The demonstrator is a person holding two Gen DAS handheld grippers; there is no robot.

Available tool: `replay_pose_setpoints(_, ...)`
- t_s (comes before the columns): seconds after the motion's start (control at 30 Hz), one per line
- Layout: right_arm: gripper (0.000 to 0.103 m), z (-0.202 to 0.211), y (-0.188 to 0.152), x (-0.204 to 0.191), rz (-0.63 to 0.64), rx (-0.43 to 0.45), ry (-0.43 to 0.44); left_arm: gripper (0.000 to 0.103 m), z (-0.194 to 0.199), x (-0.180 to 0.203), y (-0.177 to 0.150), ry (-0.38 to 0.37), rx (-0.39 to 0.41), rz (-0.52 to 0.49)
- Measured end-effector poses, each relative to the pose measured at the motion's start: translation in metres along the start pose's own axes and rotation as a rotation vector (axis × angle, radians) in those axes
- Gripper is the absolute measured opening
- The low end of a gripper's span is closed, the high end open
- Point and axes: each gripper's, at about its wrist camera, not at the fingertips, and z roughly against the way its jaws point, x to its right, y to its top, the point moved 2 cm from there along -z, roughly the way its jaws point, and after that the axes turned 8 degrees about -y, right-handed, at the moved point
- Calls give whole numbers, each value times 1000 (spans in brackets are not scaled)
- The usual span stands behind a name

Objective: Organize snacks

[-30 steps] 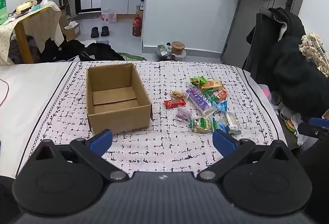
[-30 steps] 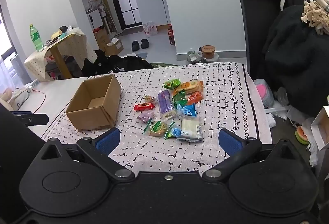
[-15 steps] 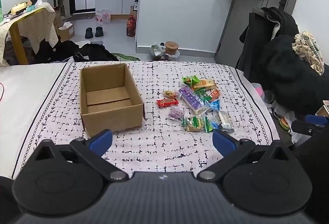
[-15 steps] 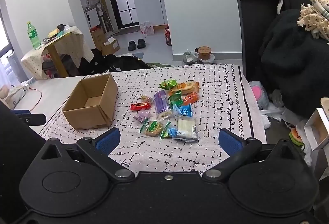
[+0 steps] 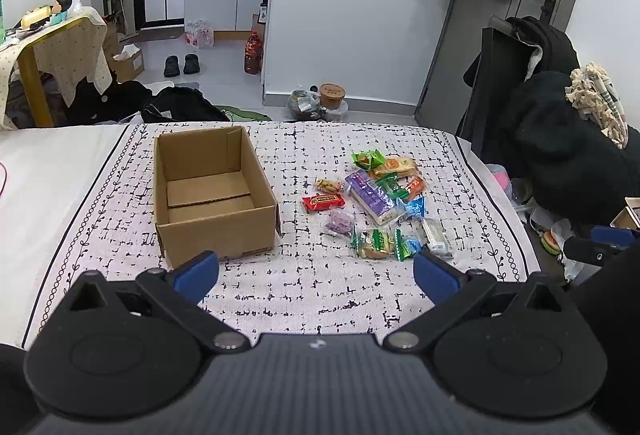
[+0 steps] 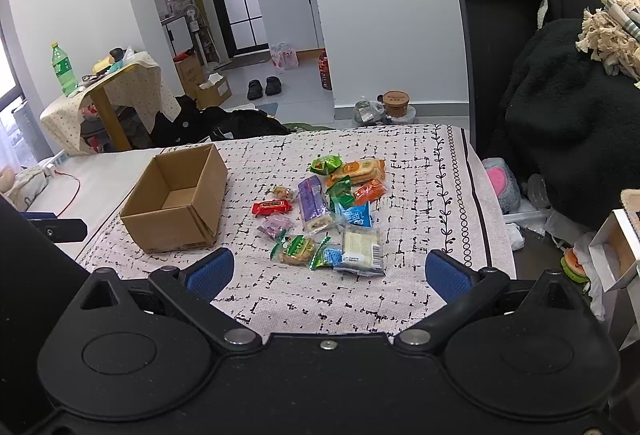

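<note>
Both grippers [image 5: 316, 277] [image 6: 330, 275] agape, snacks [image 6: 328, 213] ahead, untouched.

From my feed, the cardboard box [image 5: 208, 195] looks matt, plain brown paperboard with raw cut edges. The snack packets [image 6: 328, 211] are glossy plastic film that crinkles and catches light. Under them the bedspread [image 5: 320, 291] is a woven, slightly rough cloth. My left hand-held gripper [image 5: 316, 275] and right hand-held gripper [image 6: 330, 271] show matt black plastic with small shiny metal screws; their fingertips [image 6: 212, 272] are matt blue pads.
</note>
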Motion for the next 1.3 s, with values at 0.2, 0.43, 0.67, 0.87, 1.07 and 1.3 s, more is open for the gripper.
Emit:
replay_pose_setpoints(0.2,103,1,1,2,-7,2,1,103,1,1,-1,2,-1,-3)
replay_pose_setpoints(0.43,103,1,0,2,-7,2,2,103,1,1,-2,1,-1,-4)
replay_pose_setpoints(0.67,103,0,1,2,-7,1,3,103,2,0,-2,-3,-2,-5)
replay_pose_setpoints(0.87,103,0,1,1,-6,2,0,103,3,1,0,-9,4,-2)
replay_pose_setpoints(1.07,103,0,1,-1,-8,1,0,103,3,0,1,-7,1,2)
replay_pose_setpoints(1.3,103,0,1,-2,-8,1,-3,103,2,1,0,-12,2,2)
